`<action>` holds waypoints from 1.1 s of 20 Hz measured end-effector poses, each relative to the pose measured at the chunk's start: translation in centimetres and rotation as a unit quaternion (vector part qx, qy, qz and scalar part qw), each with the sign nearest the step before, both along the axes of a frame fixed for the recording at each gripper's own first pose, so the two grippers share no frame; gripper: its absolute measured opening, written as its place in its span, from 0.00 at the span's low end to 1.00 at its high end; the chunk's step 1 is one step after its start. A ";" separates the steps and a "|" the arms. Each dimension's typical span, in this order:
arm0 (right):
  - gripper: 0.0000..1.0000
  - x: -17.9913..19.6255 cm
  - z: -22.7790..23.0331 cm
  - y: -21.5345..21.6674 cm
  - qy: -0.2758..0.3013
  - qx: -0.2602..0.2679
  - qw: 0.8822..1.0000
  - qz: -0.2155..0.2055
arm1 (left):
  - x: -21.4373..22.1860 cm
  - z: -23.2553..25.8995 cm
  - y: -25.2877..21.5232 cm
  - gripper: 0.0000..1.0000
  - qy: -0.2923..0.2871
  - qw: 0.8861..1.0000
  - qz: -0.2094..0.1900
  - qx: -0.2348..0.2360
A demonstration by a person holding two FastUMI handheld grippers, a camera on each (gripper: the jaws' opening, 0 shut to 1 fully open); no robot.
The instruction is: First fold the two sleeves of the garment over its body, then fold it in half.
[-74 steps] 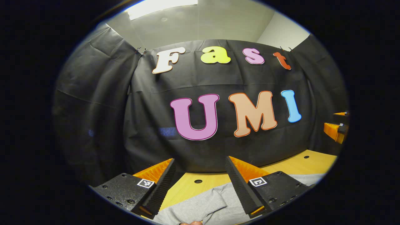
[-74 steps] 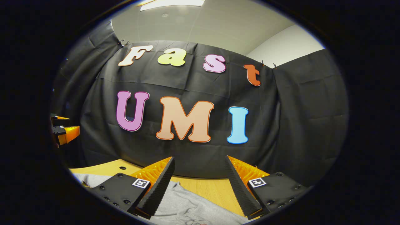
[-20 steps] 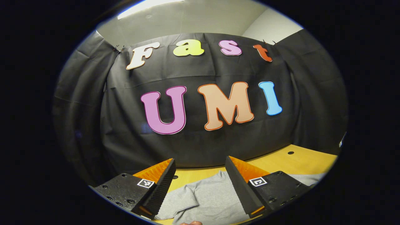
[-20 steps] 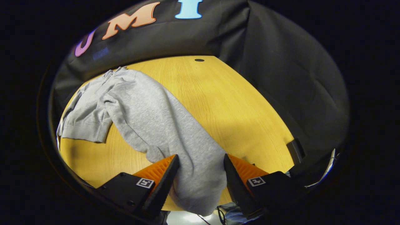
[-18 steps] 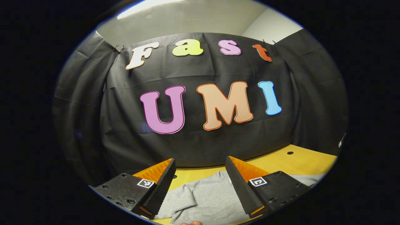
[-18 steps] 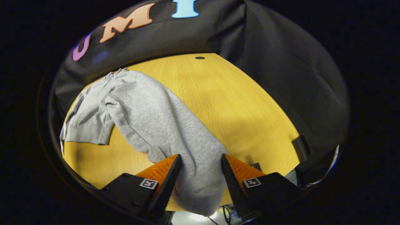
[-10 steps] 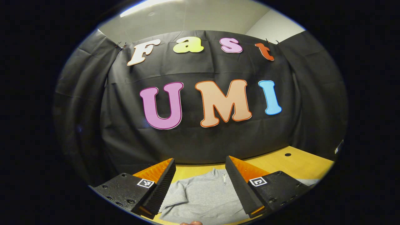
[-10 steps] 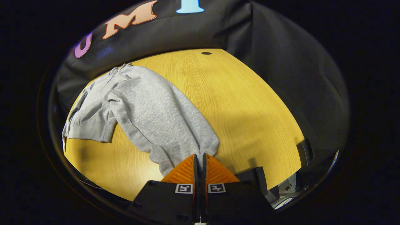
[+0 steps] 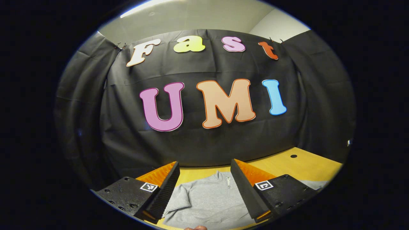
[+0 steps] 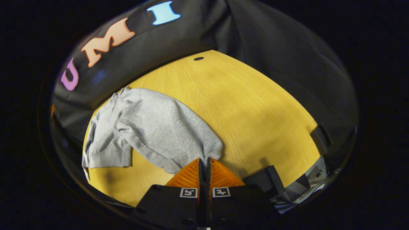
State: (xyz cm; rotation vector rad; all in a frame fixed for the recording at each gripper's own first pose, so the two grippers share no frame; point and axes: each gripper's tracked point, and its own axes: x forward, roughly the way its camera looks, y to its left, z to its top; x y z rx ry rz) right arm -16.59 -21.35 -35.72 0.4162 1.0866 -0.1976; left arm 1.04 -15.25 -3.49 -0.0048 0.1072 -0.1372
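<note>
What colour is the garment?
Plain light grey garment; the right gripper view shows it best.

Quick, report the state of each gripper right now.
Left gripper: open, holding nothing, above the grey garment.
Right gripper: closed on the garment's sleeve.

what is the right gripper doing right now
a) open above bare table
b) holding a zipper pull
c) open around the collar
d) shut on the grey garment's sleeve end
d: in the right gripper view the right gripper has its fingers pressed together on the sleeve end of the grey garment, which lies on the wooden table.
</note>
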 end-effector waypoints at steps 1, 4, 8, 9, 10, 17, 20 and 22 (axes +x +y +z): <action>0.02 0.8 0.5 0.2 -0.010 0.013 1.000 -0.014 | 0.2 -0.1 0.3 0.94 0.000 1.000 0.000 -0.001; 0.02 3.0 2.6 1.2 -0.034 0.056 0.997 -0.051 | 0.8 0.0 1.3 0.94 -0.004 1.000 0.001 0.001; 0.02 6.1 5.1 3.1 -0.061 0.093 0.992 -0.066 | 1.5 0.0 2.9 0.94 -0.007 1.000 0.008 -0.002; 0.02 7.1 5.7 3.6 -0.068 0.098 0.991 -0.065 | 1.7 -0.1 3.4 0.94 -0.007 1.000 0.010 0.000; 0.03 7.8 6.3 4.3 -0.076 0.103 0.990 -0.062 | 1.9 -0.1 4.0 0.94 -0.007 1.000 0.013 0.001; 0.02 14.8 10.7 11.3 -0.118 0.150 0.981 -0.027 | 2.5 -0.7 8.9 0.94 -0.005 0.999 0.047 0.008; 0.02 17.6 11.7 15.1 -0.128 0.166 0.978 -0.005 | 2.4 -1.1 11.8 0.94 -0.005 0.997 0.070 0.009; 0.02 18.9 12.2 17.5 -0.134 0.176 0.975 0.010 | 2.5 -1.3 13.7 0.94 -0.002 0.996 0.086 0.009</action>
